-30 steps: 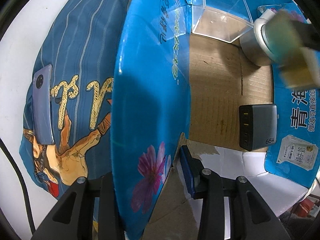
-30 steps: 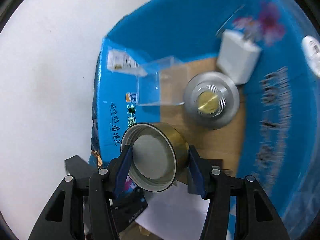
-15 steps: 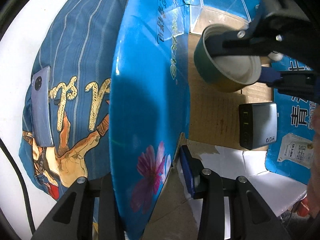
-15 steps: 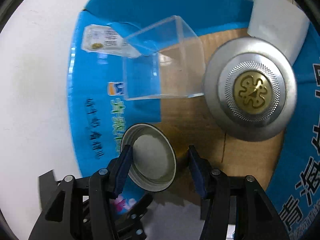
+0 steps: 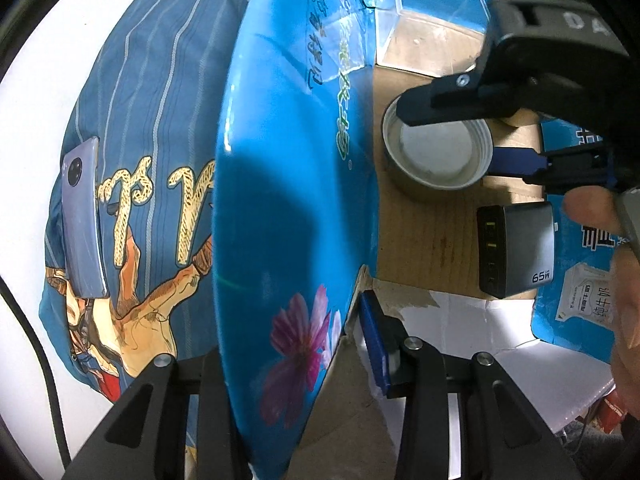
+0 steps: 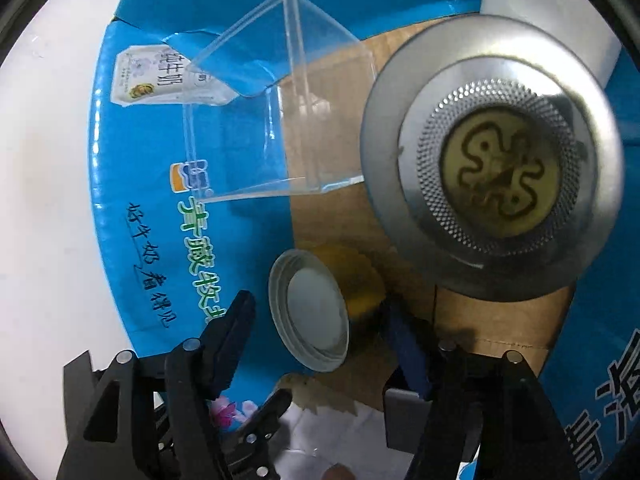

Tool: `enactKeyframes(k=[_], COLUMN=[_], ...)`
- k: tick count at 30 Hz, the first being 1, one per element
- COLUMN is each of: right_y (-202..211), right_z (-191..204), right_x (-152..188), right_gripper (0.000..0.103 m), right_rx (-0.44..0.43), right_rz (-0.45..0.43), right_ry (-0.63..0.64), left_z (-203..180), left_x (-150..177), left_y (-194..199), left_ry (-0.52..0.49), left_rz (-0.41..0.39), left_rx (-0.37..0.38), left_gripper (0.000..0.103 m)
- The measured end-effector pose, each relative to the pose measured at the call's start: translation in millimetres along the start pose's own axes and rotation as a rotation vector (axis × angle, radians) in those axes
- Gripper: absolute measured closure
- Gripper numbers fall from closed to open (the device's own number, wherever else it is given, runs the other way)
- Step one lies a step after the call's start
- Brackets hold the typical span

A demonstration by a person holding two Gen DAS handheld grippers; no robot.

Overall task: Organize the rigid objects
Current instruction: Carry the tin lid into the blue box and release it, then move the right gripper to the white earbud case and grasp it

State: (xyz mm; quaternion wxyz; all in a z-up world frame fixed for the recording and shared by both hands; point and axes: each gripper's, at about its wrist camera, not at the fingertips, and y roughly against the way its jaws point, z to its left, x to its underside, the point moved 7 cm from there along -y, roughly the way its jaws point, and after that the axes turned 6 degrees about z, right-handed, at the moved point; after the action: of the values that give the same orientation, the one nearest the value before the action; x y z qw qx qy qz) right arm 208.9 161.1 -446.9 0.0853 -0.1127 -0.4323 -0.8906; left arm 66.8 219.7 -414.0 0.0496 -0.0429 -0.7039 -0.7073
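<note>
Two grippers in play. Your left gripper (image 5: 304, 356) is clamped on the blue carton (image 5: 280, 160) flap at its near edge, steadying it. Your right gripper (image 6: 320, 336) is spread, jaws clear either side of the gold lid (image 6: 316, 312), which sits open-side up on the carton floor by the left wall, near the clear box (image 6: 276, 132) and steel disc (image 6: 492, 160). Exit looks straight up; right hand nearer.
</note>
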Motion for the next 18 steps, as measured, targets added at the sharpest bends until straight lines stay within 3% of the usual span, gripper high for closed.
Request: enactKeyframes(k=[7, 18], right_y=[18, 98], right_z=[1, -11], right_x=[12, 20], right_gripper=[0.033, 0.033], right_rx=[-0.041, -0.092], right_rz=[0.016, -0.053], right_ry=[0.000, 0.012], left_z=[-3, -2], left_x=[-2, -1], left_y=[3, 2], left_ry=[-0.001, -0.001], left_rz=[0.001, 0.001], left_rx=[-0.001, -0.002], left_gripper=[0.068, 0.068])
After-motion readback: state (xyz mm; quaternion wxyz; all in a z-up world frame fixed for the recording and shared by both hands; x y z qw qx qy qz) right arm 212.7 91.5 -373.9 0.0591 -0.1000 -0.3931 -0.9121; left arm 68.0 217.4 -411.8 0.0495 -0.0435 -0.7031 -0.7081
